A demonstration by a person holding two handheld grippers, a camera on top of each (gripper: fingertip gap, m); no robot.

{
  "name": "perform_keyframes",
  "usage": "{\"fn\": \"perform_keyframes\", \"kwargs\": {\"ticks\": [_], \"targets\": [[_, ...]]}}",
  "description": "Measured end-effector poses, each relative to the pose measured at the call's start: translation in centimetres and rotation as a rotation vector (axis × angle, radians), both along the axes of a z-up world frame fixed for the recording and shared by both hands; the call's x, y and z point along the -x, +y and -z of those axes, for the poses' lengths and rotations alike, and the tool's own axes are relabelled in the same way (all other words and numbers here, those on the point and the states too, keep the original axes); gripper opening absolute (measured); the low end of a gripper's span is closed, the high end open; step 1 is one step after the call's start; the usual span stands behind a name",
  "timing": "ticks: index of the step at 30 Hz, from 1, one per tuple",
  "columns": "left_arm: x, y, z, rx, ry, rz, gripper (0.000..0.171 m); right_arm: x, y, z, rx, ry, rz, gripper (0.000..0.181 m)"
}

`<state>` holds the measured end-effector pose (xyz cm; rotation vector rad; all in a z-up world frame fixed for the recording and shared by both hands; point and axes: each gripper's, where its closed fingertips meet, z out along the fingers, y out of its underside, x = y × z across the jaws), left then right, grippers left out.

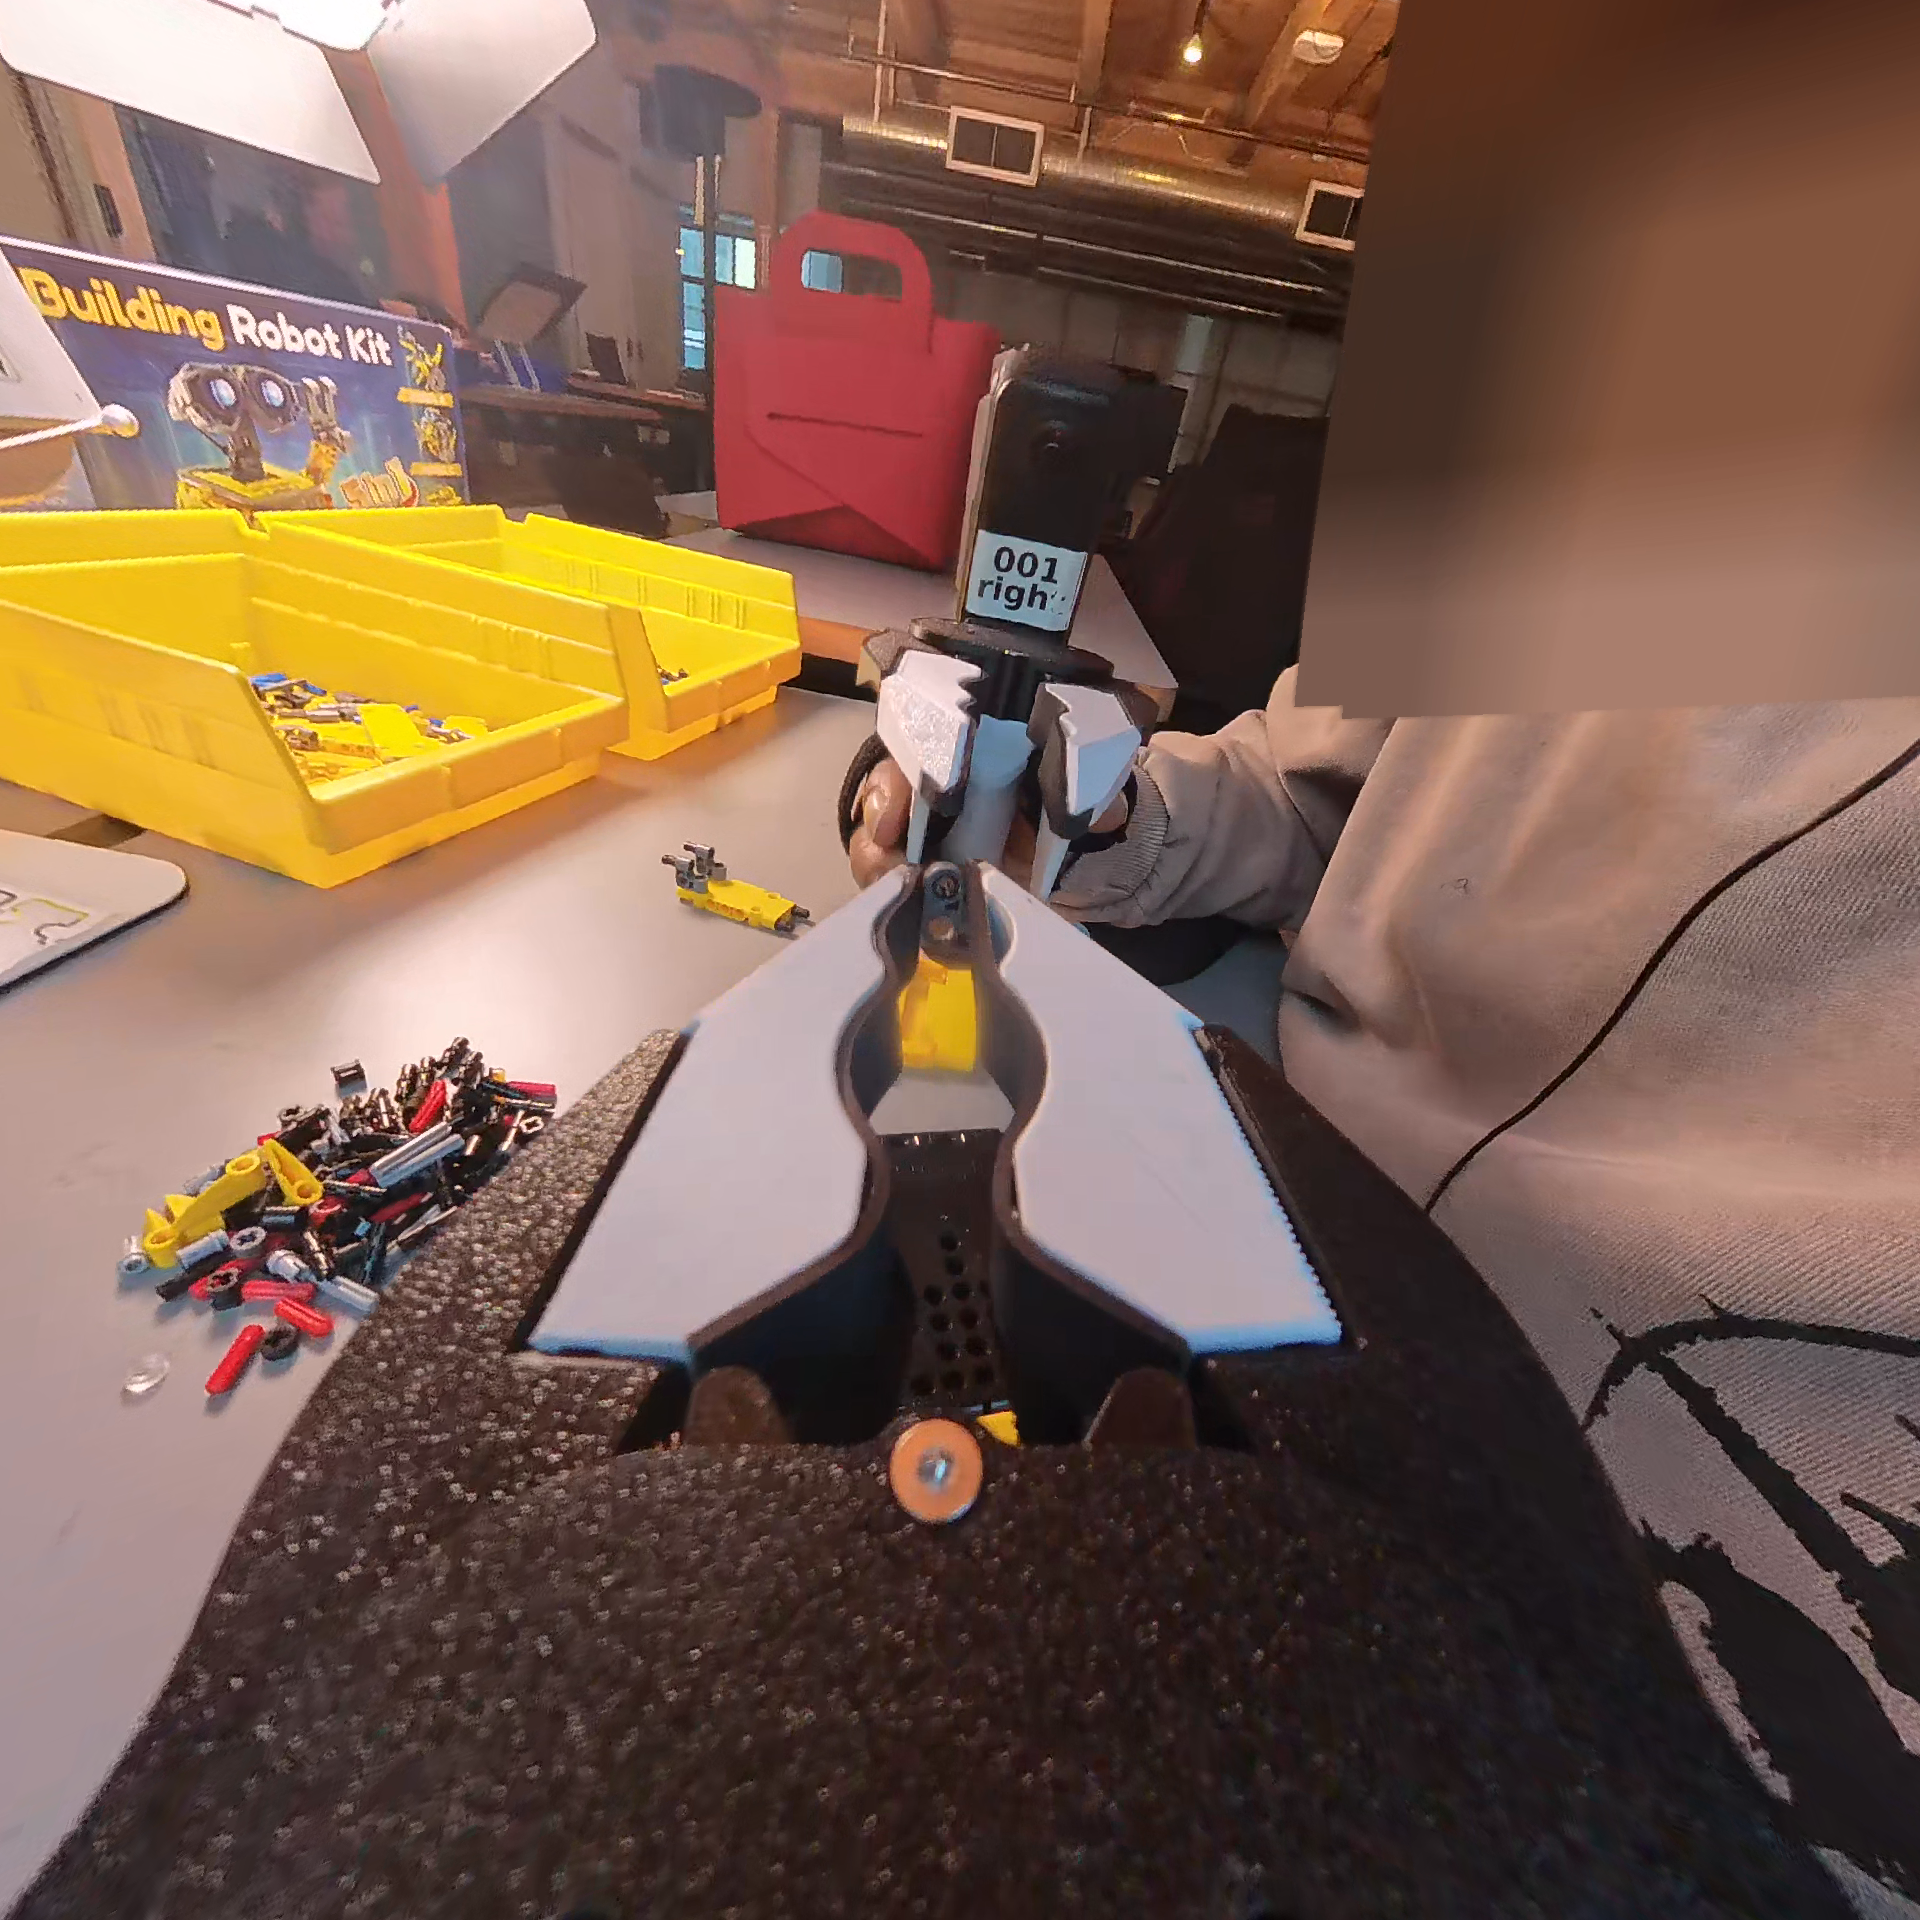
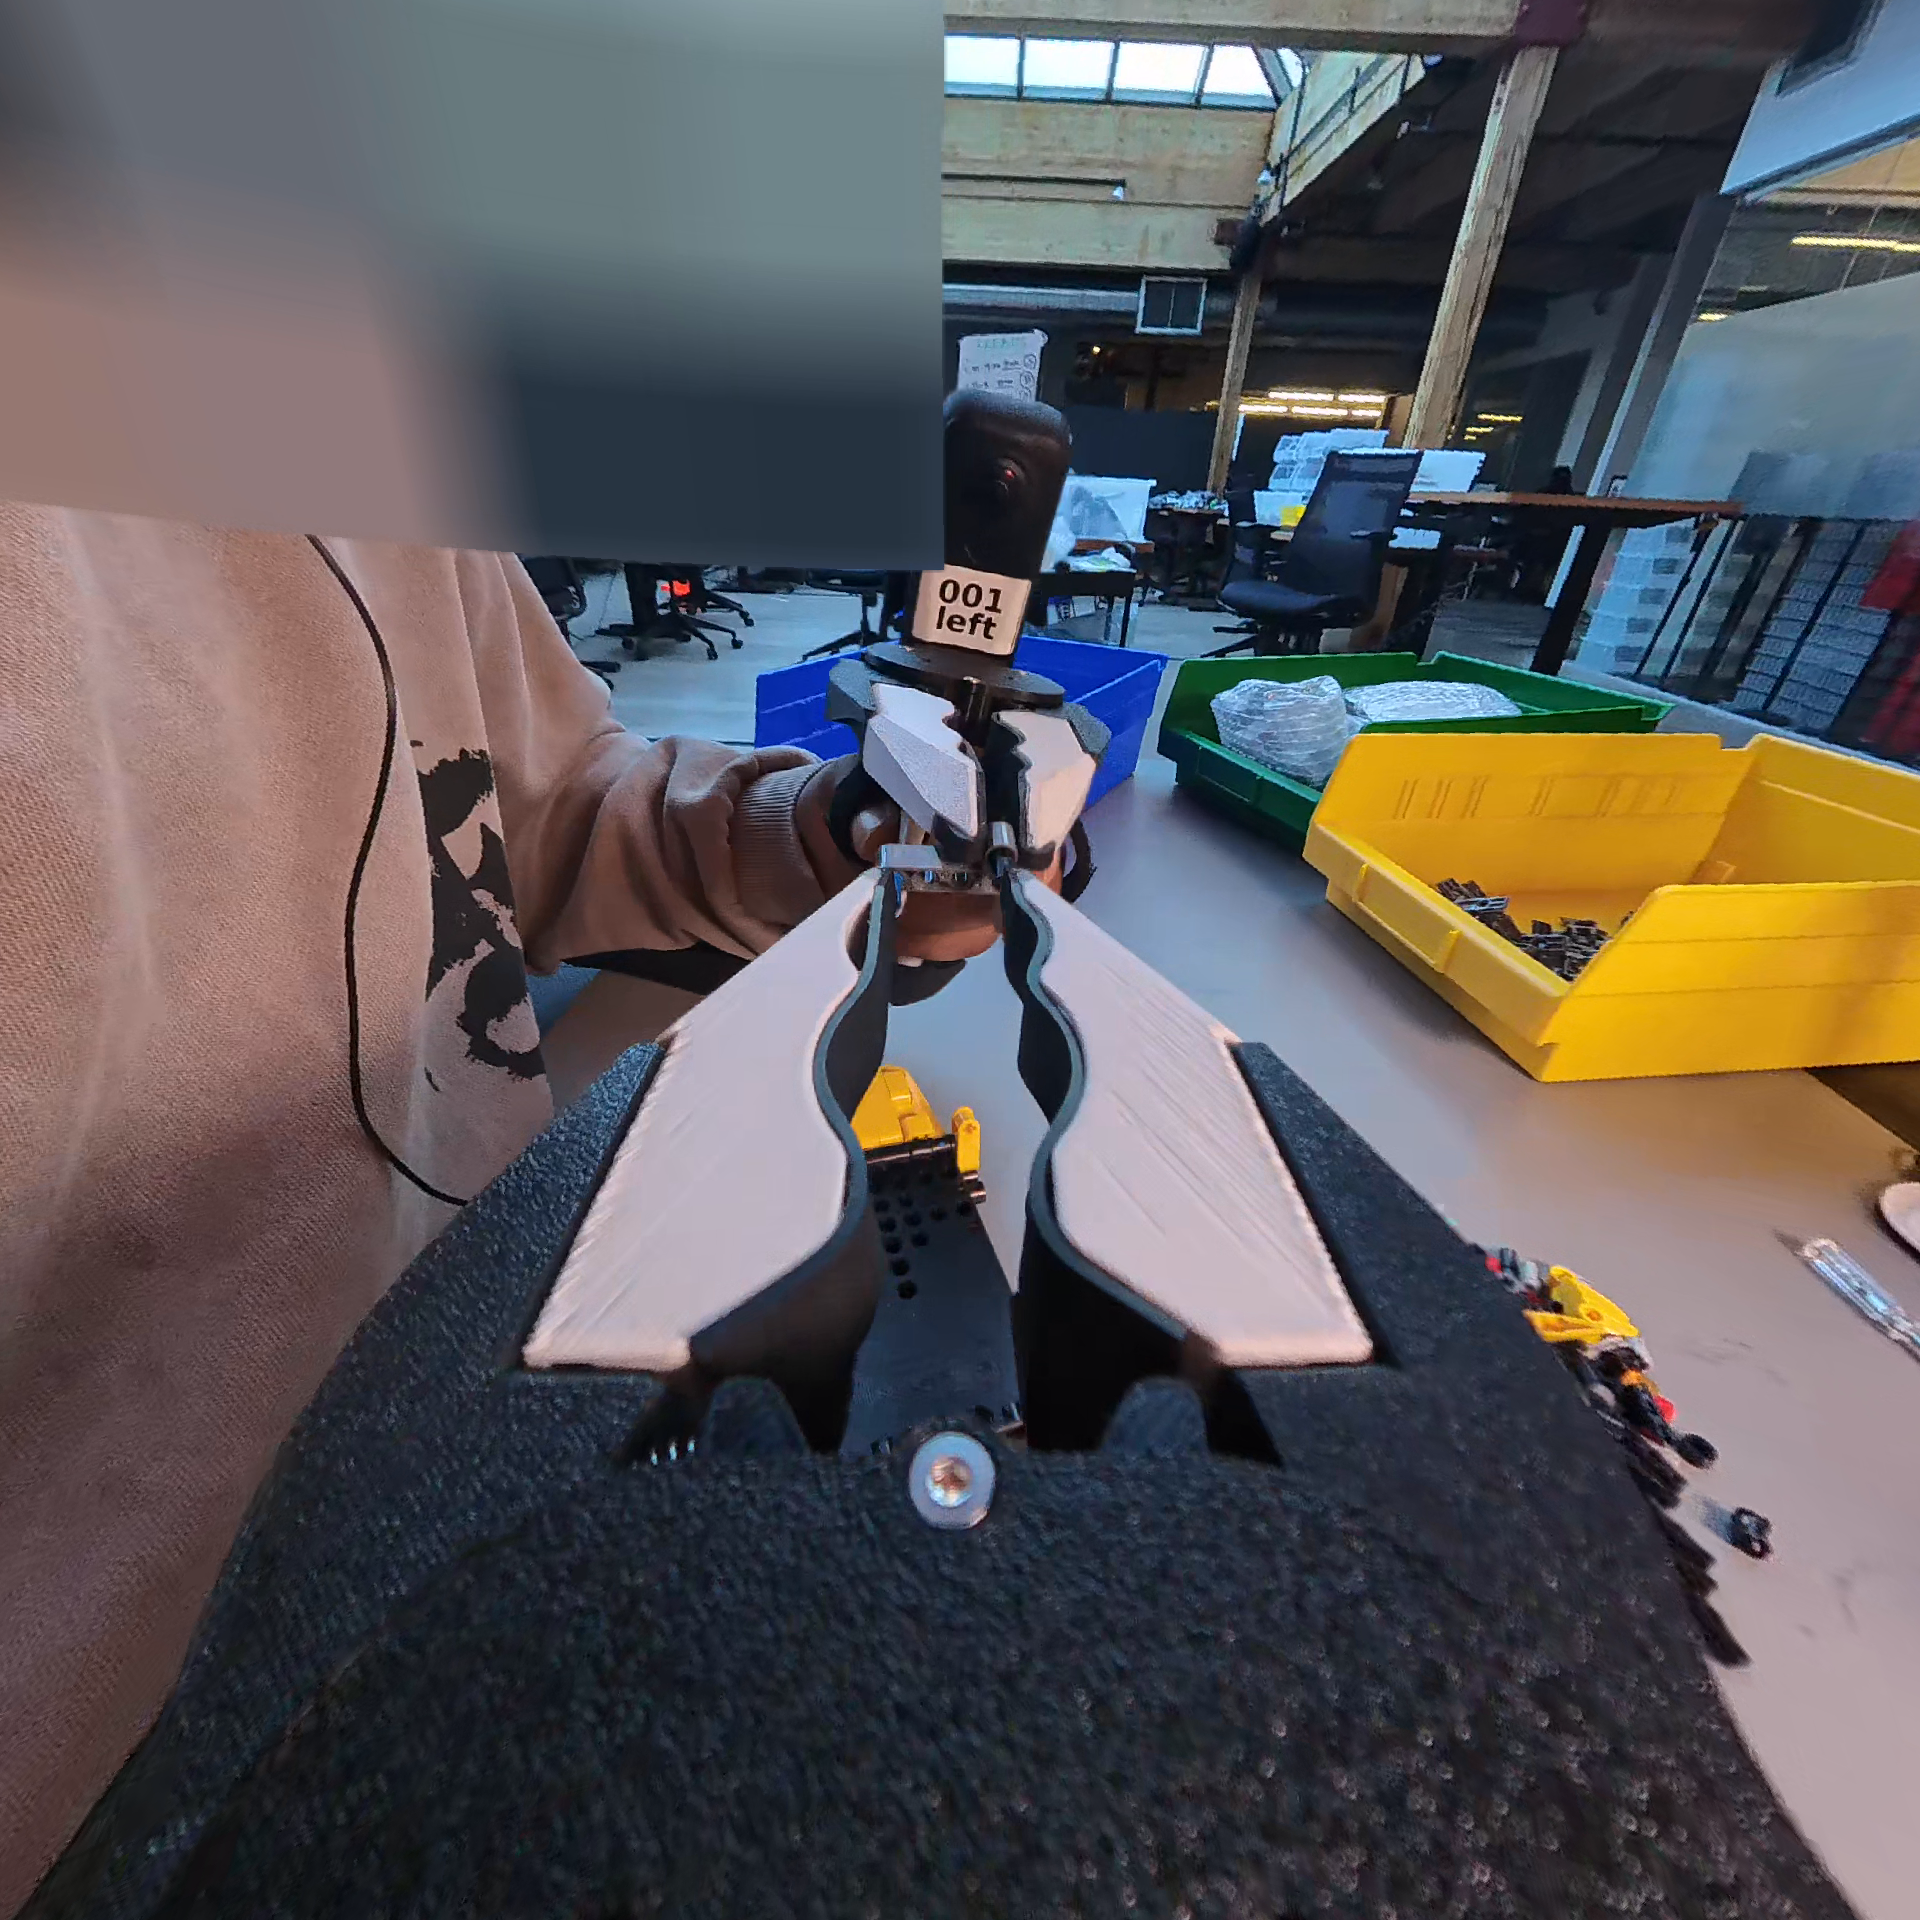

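**A:** Left wrist view: what is gripped by the left claw [image 1: 945, 883]?

**B:** A small dark part [image 1: 943, 906] is pinched between its closed tips and held above the tabletop [image 1: 520, 987].

**A:** And the right claw [image 2: 943, 868]?

**B:** Its fingers are parted about the same part. Whether it is pinched cannot be told.

**A:** What is laid around?

**B:** A small yellow assembly [image 1: 732, 894] is set near the tips. A pile of loose pieces [image 1: 343, 1184] is spread to the left, with yellow bins [image 1: 312, 665] farther off.

Yellow bins [image 1: 343, 665], red bag [image 1: 847, 416], perhaps grey table [image 1: 436, 987]
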<state>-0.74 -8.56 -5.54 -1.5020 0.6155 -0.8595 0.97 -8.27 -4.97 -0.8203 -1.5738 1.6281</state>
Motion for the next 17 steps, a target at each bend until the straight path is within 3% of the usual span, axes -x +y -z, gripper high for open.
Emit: {"fn": "perform_keyframes", "kwargs": {"ticks": [13, 15, 17], "targets": [[-0.4, -0.3, -0.4, -0.097, 0.056, -0.03, 0.007, -0.3, -1.6, -0.3, 0.104, -0.003, -0.099, 0.019], [-0.2, -0.2, -0.3, -0.081, 0.044, -0.033, 0.007, -1.0, -1.3, -2.1, 0.284, 0.032, -0.167, 0.019], [0.0, 0.1, -0.1, -0.059, 0.034, -0.04, 0.007, -1.8, 0.3, -4.3, 0.572, 0.065, -0.263, 0.018]]}}
